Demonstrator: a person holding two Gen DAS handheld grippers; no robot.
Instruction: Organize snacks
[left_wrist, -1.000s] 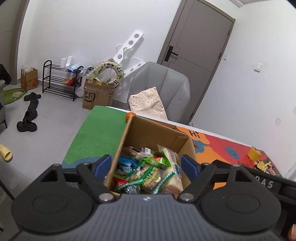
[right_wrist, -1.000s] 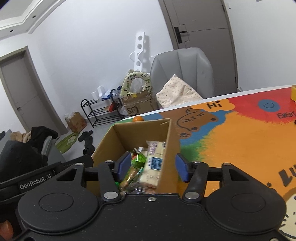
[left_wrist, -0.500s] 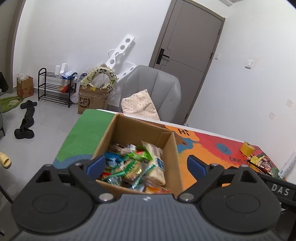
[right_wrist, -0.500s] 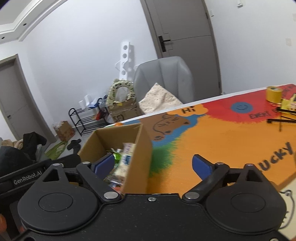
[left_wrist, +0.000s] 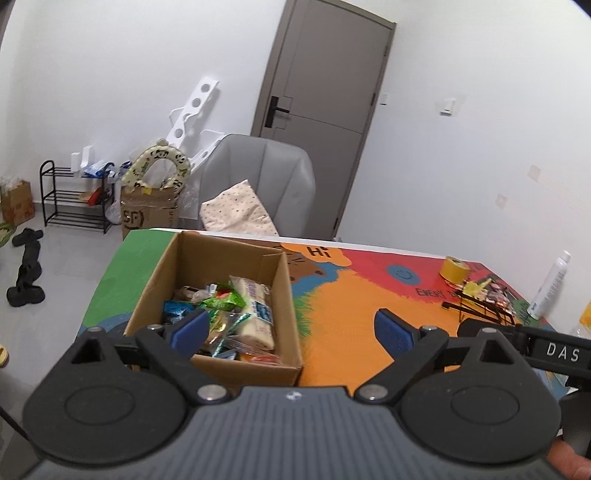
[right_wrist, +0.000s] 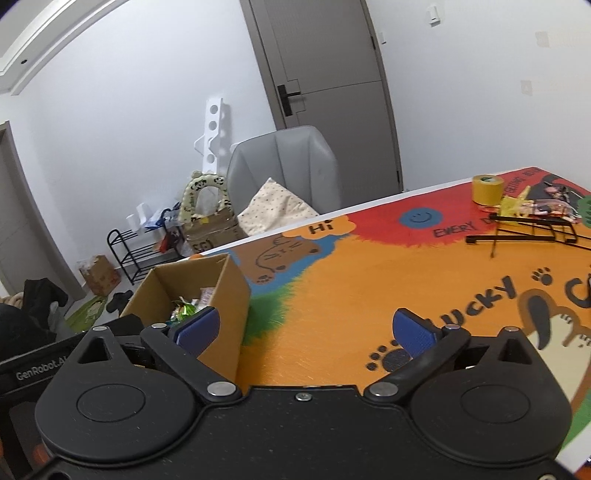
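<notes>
An open cardboard box (left_wrist: 225, 254) stands on the left end of the colourful table mat (left_wrist: 351, 295), full of snack packets (left_wrist: 240, 310). My left gripper (left_wrist: 293, 328) hovers in front of it, open; its left pad overlaps the box's near rim and nothing is between the pads. In the right wrist view the box (right_wrist: 225, 314) is at the lower left, with some packets (right_wrist: 188, 306) showing. My right gripper (right_wrist: 308, 330) hangs over the orange mat (right_wrist: 351, 280) beside the box, its jaws opening wide with nothing between them.
A yellow tape roll (right_wrist: 487, 188), a black wire rack (right_wrist: 524, 232) and loose packets (right_wrist: 546, 206) lie at the table's far right. A white bottle (left_wrist: 550, 288) stands near that edge. Behind the table are a grey chair (left_wrist: 258, 177) and a door (left_wrist: 328, 110).
Both jaws have spread much wider. Both views have swung right and drawn back from the box, which has slid left in each frame; more orange mat now shows.
</notes>
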